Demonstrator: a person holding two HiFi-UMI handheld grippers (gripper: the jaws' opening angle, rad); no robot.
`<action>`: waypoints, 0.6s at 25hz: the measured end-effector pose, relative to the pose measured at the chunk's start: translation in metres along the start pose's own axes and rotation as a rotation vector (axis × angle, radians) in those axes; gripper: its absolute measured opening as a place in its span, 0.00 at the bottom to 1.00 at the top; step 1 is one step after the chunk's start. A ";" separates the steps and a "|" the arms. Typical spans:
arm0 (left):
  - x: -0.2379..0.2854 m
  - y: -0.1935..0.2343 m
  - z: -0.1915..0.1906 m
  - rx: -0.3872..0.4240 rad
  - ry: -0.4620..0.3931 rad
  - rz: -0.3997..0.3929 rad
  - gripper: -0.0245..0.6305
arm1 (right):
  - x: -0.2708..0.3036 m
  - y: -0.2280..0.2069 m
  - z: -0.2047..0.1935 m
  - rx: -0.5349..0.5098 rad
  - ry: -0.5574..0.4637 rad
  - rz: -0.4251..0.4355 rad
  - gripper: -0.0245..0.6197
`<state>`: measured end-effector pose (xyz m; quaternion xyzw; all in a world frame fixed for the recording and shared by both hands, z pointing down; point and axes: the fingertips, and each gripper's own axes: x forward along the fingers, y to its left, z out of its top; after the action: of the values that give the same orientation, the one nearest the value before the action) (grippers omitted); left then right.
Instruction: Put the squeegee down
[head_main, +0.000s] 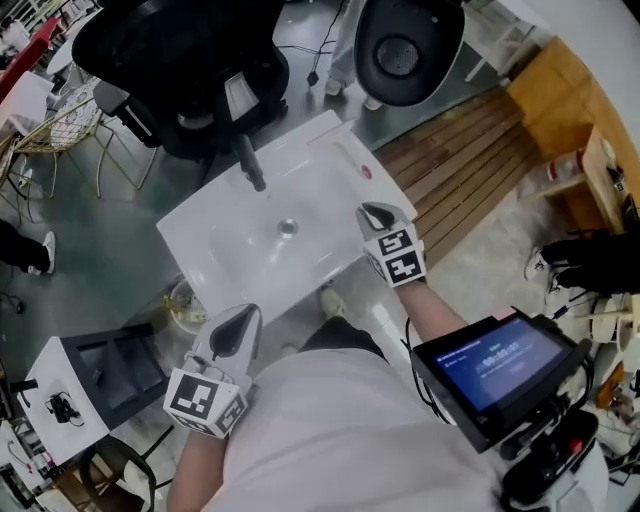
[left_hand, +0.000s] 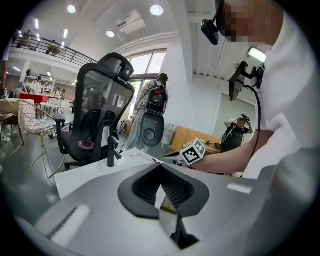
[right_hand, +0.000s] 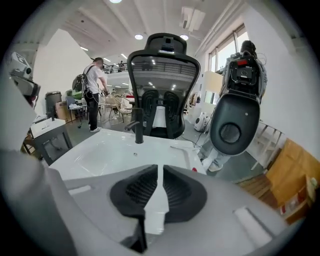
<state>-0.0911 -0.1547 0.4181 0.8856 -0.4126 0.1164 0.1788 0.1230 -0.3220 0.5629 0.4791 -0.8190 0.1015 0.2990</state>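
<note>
A white sink (head_main: 215, 255) with a black tap (head_main: 250, 165) and a drain (head_main: 288, 228) stands before me. On its far right rim lies a pale flat strip (head_main: 347, 156) (right_hand: 181, 146) with a small red spot (head_main: 366, 172) beside it; it looks like the squeegee, apart from both grippers. My right gripper (head_main: 379, 215) (right_hand: 160, 170) hovers over the sink's near right corner, jaws together but for a thin slit, nothing between them. My left gripper (head_main: 238, 326) (left_hand: 161, 168) hangs below the sink's near left corner, tips meeting, empty.
A black office chair (head_main: 185, 75) stands behind the tap. A dark egg-shaped pod (head_main: 405, 45) is at the back right, over wooden decking (head_main: 470, 165). A lit screen device (head_main: 495, 365) sits at my lower right, and a white box (head_main: 95, 385) at lower left.
</note>
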 end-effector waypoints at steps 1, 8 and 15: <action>-0.006 -0.003 -0.005 0.015 0.002 -0.001 0.05 | -0.009 0.009 0.000 -0.006 -0.010 0.002 0.08; -0.045 -0.026 -0.041 0.035 0.016 -0.050 0.05 | -0.075 0.066 -0.006 -0.002 -0.062 0.008 0.04; -0.110 -0.051 -0.070 0.035 -0.003 -0.091 0.05 | -0.156 0.150 -0.004 -0.021 -0.116 0.034 0.04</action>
<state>-0.1253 -0.0198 0.4313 0.9065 -0.3703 0.1137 0.1679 0.0546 -0.1295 0.4931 0.4672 -0.8438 0.0702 0.2544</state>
